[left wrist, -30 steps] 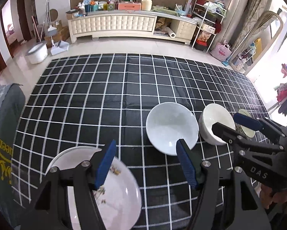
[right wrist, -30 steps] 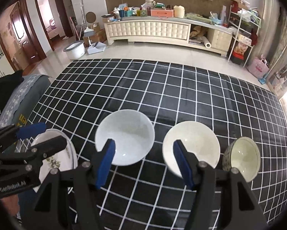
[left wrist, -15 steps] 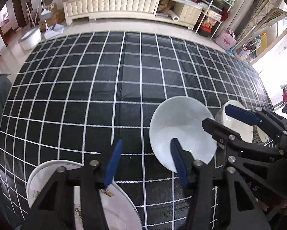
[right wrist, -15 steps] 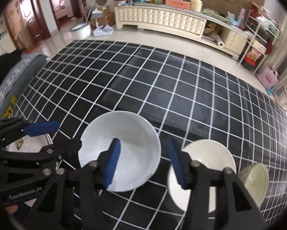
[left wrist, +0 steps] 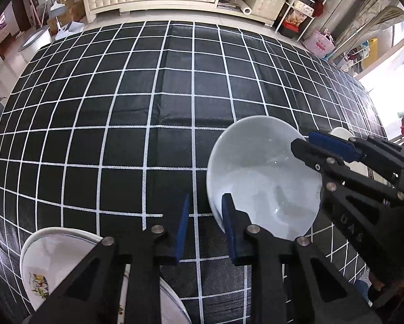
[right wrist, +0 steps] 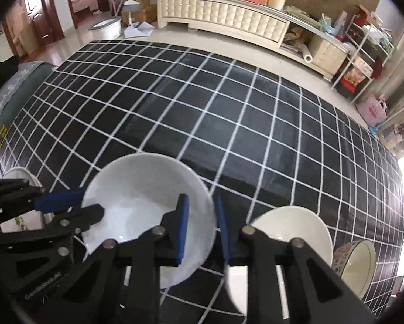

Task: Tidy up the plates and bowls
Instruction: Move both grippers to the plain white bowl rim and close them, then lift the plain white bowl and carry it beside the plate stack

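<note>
A large white bowl (left wrist: pixel 264 178) (right wrist: pixel 148 197) stands on the black grid-patterned tablecloth (left wrist: pixel 148 108). My left gripper (left wrist: pixel 206 229) (right wrist: pixel 92 202) straddles its left rim, one finger inside and one outside. Its jaws are closing, and cloth still shows between the outer pad and the rim. My right gripper (right wrist: pixel 202 226) (left wrist: pixel 301 139) straddles the opposite rim in the same way. Its jaws are also closing, with a gap left at the inner pad. A flowered plate (left wrist: pixel 53 264) (right wrist: pixel 18 174) lies to the left of the bowl.
A second white bowl (right wrist: pixel 291 232) (left wrist: pixel 342 132) sits just right of the large one, and a small patterned bowl (right wrist: pixel 358 262) lies beyond it near the table's right edge. A grey cushioned seat (right wrist: pixel 13 89) borders the left side. A cream cabinet (right wrist: pixel 229 24) stands across the floor.
Both grippers have come down and closer to the large white bowl. Their jaws have narrowed from wide apart to a slim gap, each now over one rim of the bowl.
</note>
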The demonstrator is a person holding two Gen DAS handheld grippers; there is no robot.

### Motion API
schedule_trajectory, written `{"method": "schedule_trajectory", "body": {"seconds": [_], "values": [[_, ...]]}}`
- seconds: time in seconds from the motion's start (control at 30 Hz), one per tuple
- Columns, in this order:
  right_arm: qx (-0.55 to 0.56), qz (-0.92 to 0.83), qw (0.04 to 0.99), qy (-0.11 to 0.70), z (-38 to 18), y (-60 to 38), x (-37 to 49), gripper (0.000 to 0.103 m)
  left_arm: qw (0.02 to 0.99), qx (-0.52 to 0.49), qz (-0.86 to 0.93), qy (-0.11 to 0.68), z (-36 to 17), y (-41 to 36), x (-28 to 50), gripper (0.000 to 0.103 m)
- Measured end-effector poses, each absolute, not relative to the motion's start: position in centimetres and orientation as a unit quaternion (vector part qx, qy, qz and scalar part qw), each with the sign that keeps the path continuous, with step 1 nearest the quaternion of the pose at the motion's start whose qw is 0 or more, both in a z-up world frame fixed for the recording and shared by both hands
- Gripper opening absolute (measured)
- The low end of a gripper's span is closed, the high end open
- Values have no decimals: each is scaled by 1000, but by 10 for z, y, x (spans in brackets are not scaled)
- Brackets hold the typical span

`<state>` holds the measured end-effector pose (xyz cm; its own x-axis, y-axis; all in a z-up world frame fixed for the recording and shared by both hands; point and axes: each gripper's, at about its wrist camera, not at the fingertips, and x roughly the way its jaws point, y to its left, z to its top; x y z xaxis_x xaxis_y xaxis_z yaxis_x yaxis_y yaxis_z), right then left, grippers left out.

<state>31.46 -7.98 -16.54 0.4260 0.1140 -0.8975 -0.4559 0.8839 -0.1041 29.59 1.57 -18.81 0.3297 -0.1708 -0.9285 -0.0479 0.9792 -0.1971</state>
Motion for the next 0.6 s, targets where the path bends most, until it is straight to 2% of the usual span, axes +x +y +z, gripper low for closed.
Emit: {"method": "schedule_trajectory", "body": {"seconds": [0.1,0.3,0.6], "values": [[-163,173,820,520,-172,-82,319,25,807,-99,-41,581,-191,13,298,18],[-139,179,810,542,-185,-87,323,15,805,-98,-48,584,-200,8,296,11],[-93,169,822,536,-177,-92,316,14,804,-97,-34,585,-194,-1,294,10]]}}
